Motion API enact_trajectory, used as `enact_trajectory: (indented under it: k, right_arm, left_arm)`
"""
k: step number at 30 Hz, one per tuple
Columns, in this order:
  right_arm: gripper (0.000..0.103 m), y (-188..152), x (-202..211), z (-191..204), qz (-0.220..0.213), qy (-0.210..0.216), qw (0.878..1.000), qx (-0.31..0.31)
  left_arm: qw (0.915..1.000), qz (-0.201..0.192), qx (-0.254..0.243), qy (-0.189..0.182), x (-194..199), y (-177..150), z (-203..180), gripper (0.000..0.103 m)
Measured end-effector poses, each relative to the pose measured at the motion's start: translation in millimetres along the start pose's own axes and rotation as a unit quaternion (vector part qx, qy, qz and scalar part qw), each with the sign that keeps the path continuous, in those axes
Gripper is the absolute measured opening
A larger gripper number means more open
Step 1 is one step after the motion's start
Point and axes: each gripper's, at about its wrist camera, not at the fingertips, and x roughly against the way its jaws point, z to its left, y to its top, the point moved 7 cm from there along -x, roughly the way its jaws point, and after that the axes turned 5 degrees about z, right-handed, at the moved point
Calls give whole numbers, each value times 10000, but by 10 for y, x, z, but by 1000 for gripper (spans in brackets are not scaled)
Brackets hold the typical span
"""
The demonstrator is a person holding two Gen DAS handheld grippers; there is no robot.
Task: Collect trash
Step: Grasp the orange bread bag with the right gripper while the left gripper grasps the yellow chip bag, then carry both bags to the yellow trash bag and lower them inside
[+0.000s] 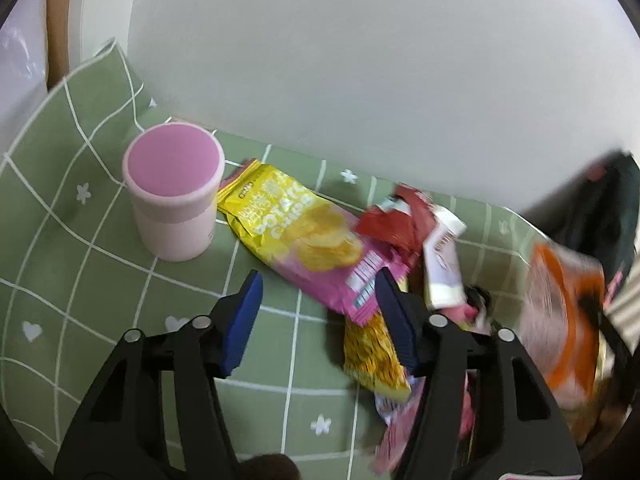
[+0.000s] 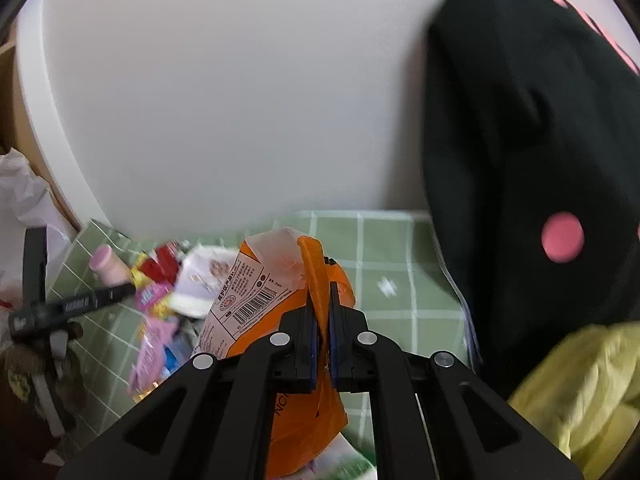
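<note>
My left gripper [image 1: 319, 280] hovers open over the green checked tablecloth [image 1: 80, 280]. The pink end of a yellow and pink potato chips bag [image 1: 304, 236] lies just by its right finger; the pads press on nothing. A red wrapper [image 1: 394, 220], a white wrapper [image 1: 442, 264] and a yellow patterned wrapper [image 1: 372, 356] lie in a pile to the right. My right gripper [image 2: 322, 280] is shut on the top edge of an orange snack bag [image 2: 256, 300], which hangs above the cloth. That orange bag [image 1: 560, 320] shows blurred at the right of the left wrist view.
A pink cup [image 1: 174, 200] stands upright left of the chips bag, near the white wall [image 1: 360, 60]. A black bag with pink dots [image 2: 520, 160] hangs at the right, with a yellow plastic bag [image 2: 580, 392] below it. White plastic [image 2: 20, 200] bunches at the far left.
</note>
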Motion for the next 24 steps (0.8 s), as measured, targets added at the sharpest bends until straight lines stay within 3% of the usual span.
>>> enact_trajectory:
  k: [4,7,12,16,20,22,23,24]
  right_arm:
    - [6,-207,-7,-70,79,-62,9998,-142]
    - [6,-302,33,-165,111,-76,9997,-207]
    - [6,-379,64,-172,89,-70,9995,-282]
    - [6,-361,126,-205,22,-39,9995,-316]
    - [6,-343,181,-222,-33,-13,9995,-315]
    - [6,-344,189,-222,-39,-5,9995,-307]
    - [6,-354,186,-219,-37,-5,9995,-304]
    - [6,-363,182,-216,-25,4,9995,-304]
  left_arm:
    - [9996,49,268,2,-125,79,14,51]
    - [9990,243,341,-179,-223,125,-39,36]
    - [9991,202,-199,-322,-170,164,-224,10]
    - [9981,137,-502,-316,-84,139,-287,2]
    - [9981,-16,-526,-331,-8,126,-245,4]
    - [9990,-166,-331,-248,13,82,-151,21]
    - [9992,-219,-182,-263,9,70,-103,42]
    - [9992,-240,-32,-324,2,55,-43,48]
